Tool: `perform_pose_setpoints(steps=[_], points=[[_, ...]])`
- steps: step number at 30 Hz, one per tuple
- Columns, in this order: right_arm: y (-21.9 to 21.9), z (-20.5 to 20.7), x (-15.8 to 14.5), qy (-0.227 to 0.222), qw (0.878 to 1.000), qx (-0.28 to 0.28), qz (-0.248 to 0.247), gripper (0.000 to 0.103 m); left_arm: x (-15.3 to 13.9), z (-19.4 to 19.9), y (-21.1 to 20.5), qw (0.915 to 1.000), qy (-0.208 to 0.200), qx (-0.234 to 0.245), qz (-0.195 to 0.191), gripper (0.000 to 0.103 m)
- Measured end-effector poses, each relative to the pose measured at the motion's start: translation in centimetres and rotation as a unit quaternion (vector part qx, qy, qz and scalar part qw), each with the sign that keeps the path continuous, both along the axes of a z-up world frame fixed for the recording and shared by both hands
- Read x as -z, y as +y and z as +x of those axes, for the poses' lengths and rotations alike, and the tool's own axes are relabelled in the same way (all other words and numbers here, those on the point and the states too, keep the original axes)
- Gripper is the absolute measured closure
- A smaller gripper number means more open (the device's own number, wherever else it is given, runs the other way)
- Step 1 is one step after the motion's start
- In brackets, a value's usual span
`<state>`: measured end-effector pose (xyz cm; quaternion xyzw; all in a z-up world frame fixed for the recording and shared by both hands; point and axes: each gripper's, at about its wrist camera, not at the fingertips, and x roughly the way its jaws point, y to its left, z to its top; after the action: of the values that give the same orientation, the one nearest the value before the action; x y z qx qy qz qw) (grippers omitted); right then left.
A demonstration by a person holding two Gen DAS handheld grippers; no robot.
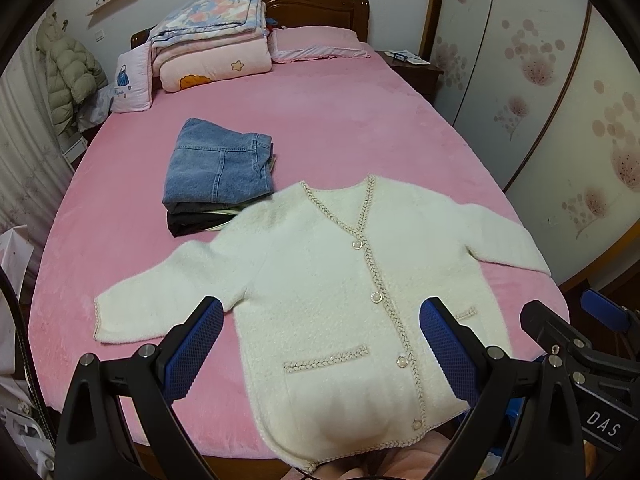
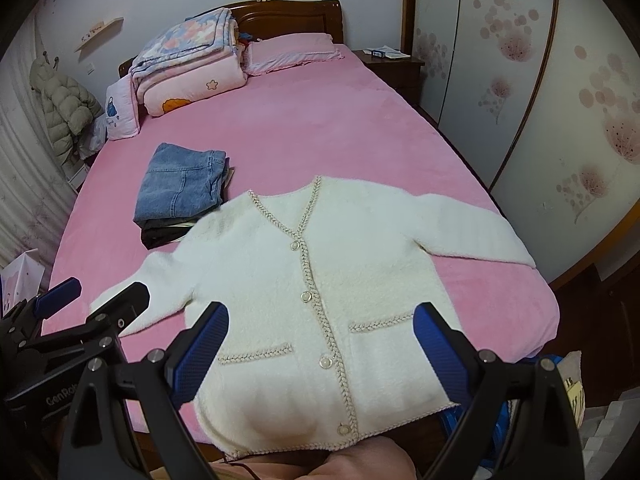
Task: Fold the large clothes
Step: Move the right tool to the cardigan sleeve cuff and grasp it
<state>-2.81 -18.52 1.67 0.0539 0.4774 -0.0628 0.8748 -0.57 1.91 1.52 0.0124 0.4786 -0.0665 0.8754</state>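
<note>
Right gripper (image 1: 608, 426), seen in the left wrist view: a black plate on its body reads "DAS" in pale capital letters.
Left gripper (image 2: 64, 398), seen in the right wrist view: pale lettering on its black body reads "GenRob", with the rest of the word cut off behind the near finger.
Small pillow (image 1: 130, 80): there is writing under its blue picture, too small to read.
</note>
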Motion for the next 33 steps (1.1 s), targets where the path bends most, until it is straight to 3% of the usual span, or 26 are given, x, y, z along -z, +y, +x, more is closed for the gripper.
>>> perform_pose_setpoints(steps=[10,18,26,33], points=[[-1.3,-0.4,-0.1,-0.002,1.000,0.014,0.005,0.009,-0.2,0.7,-1.6,0.9998,-0.004,0.017,-0.004,0.005],[-4.0,-0.6,0.0,-0.010,0.999,0.030,0.023,0.009,-1.3,1.4,-4.0,0.9987,-0.037,0.036,-0.002,0.005],[-9.6,0.1,0.0,-0.034,0.996,0.057,0.062,0.009,-3.4,2.9,-9.2,0.9948,-0.086,0.055,0.007,0.005],[-17.9,1.7,0.2,-0.054,0.993,0.072,0.082,0.009,-4.0,5.6,-16.8,0.9907,-0.092,0.100,-0.005,0.005]])
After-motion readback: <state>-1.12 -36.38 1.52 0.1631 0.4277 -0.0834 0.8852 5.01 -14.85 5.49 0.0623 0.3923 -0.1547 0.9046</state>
